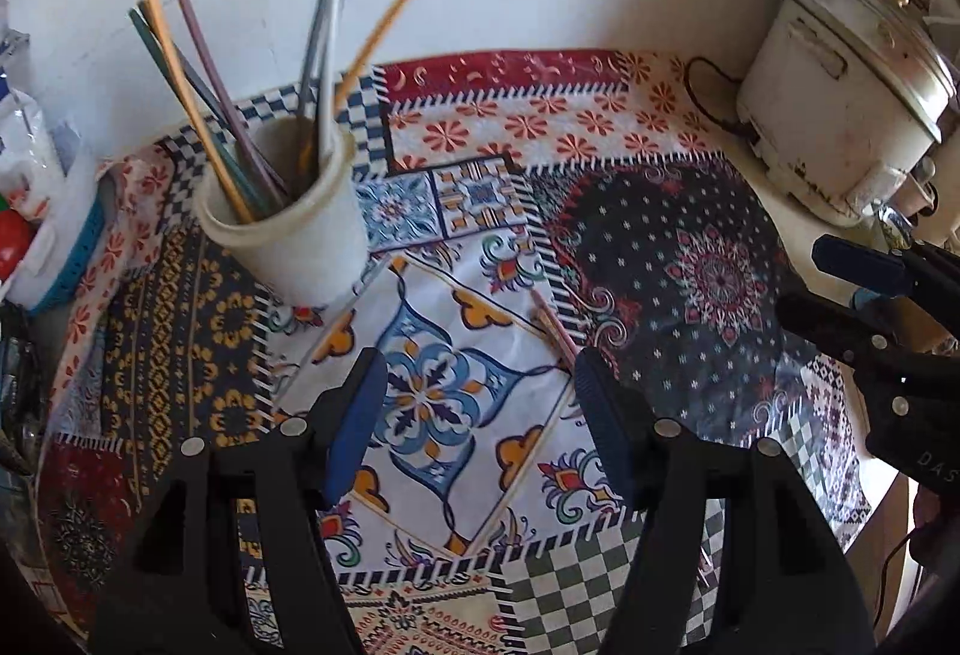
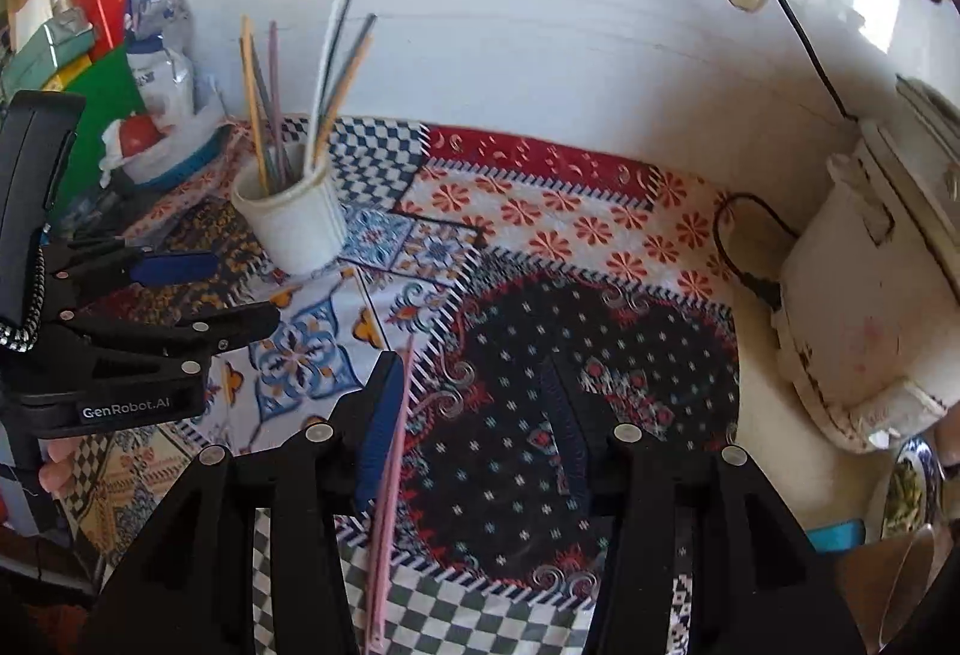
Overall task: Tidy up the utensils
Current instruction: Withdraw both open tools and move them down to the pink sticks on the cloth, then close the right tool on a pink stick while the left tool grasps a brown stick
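Left wrist view, left to right: white cup (image 1: 288, 223) sitting at ten o'clock on patchwork cloth (image 1: 690, 247), holding bundle of coloured sticks (image 1: 198, 102). Left gripper (image 1: 480, 403) hovering over cloth, jaws standing apart, nothing between. Pink stick (image 1: 555, 325) lying at one o'clock, just off right fingertip. Rice cooker (image 1: 840, 102) sitting at two o'clock.

Right wrist view: right gripper (image 2: 474, 403) gaping, pink stick (image 2: 390, 475) lying alongside left finger, not pinched.
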The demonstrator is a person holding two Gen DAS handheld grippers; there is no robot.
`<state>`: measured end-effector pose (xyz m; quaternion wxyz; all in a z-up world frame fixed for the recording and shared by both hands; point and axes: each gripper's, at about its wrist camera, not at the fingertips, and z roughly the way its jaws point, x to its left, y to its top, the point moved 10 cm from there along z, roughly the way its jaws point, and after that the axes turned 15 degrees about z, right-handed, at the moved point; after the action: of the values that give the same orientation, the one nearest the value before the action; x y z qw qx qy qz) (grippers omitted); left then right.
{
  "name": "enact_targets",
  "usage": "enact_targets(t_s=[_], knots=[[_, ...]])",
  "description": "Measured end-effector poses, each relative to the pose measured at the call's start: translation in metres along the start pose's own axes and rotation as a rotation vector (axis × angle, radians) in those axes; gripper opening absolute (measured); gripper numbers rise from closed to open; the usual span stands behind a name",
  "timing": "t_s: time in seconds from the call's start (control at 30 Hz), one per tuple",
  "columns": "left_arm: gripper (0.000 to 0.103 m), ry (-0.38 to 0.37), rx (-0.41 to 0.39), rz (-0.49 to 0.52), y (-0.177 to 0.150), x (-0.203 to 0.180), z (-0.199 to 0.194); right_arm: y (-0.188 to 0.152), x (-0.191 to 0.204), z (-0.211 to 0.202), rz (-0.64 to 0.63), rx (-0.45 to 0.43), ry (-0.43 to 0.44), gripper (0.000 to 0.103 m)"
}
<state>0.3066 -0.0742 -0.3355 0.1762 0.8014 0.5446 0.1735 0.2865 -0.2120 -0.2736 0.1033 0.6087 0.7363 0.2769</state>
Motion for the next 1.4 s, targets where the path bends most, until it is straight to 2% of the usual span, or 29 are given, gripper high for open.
enact_targets(t_s=[0.13, 0.27, 0.43, 0.63, 0.83, 0.9, 1.07, 1.3, 1.4], knots=[[0.063, -0.052, 0.08, 0.004, -0.018, -0.022, 0.029, -0.028, -0.03, 0.013, 0.05, 0.071, -0.048, 0.044], [0.053, -0.118, 0.146, -0.004, -0.034, -0.041, 0.048, -0.049, -0.048, 0.022, 0.098, 0.119, -0.067, 0.044], [0.046, -0.134, 0.168, 0.037, -0.042, -0.062, 0.056, -0.069, -0.058, 0.019, 0.131, 0.135, -0.075, 0.044], [0.043, -0.137, 0.168, 0.05, -0.043, -0.076, 0.062, -0.078, -0.064, 0.022, 0.142, 0.148, -0.08, 0.044], [0.043, -0.114, 0.148, 0.028, -0.042, -0.078, 0.064, -0.079, -0.064, 0.025, 0.14, 0.152, -0.074, 0.044], [0.039, -0.111, 0.138, 0.03, -0.041, -0.078, 0.064, -0.079, -0.064, 0.027, 0.14, 0.154, -0.074, 0.044], [0.01, -0.115, 0.151, 0.018, -0.044, -0.072, 0.064, -0.078, -0.061, 0.032, 0.134, 0.169, -0.056, 0.044], [0.006, -0.086, 0.158, -0.035, -0.063, -0.041, 0.057, -0.08, -0.036, 0.047, 0.077, 0.201, -0.007, 0.044], [0.006, -0.113, 0.161, -0.068, -0.072, -0.03, 0.053, -0.085, -0.017, 0.056, 0.045, 0.223, 0.031, 0.044]])
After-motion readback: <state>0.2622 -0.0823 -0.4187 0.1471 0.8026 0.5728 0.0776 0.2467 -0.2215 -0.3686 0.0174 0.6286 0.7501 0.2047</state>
